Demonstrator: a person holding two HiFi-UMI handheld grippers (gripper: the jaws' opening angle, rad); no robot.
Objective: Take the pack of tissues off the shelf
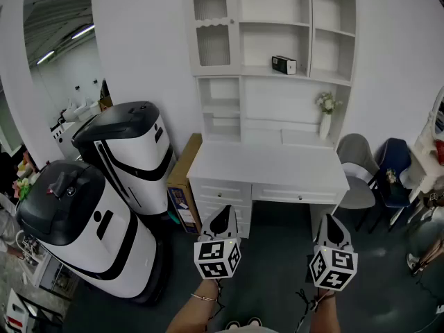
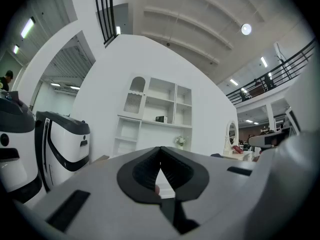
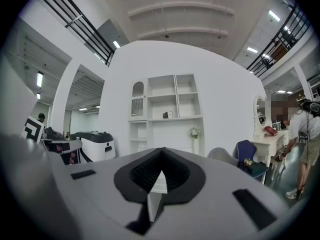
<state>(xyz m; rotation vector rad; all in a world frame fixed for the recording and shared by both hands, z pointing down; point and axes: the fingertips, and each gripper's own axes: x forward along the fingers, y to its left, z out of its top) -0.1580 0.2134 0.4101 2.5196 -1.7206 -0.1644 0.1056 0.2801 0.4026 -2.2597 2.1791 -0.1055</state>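
Left gripper (image 1: 223,215): we see two black jaws tapering to a point, set on a white marker cube (image 1: 218,257) printed with bold black squares.
Right gripper (image 1: 332,222): the same build, with black tapered jaws over a second white marker cube (image 1: 333,268) in black-and-white squares.
Shell up close: in both gripper views we note a smooth pale grey body (image 2: 100,194) cut with dark rectangular slots (image 3: 252,208).
Pads: black and finely ribbed (image 2: 147,171), framed by a rounded black collar; the right gripper's pads (image 3: 145,171) match.
Left wrist: we make out a thin bracelet (image 1: 202,297).
Right wrist: dark cords (image 1: 305,302) trail beside it.
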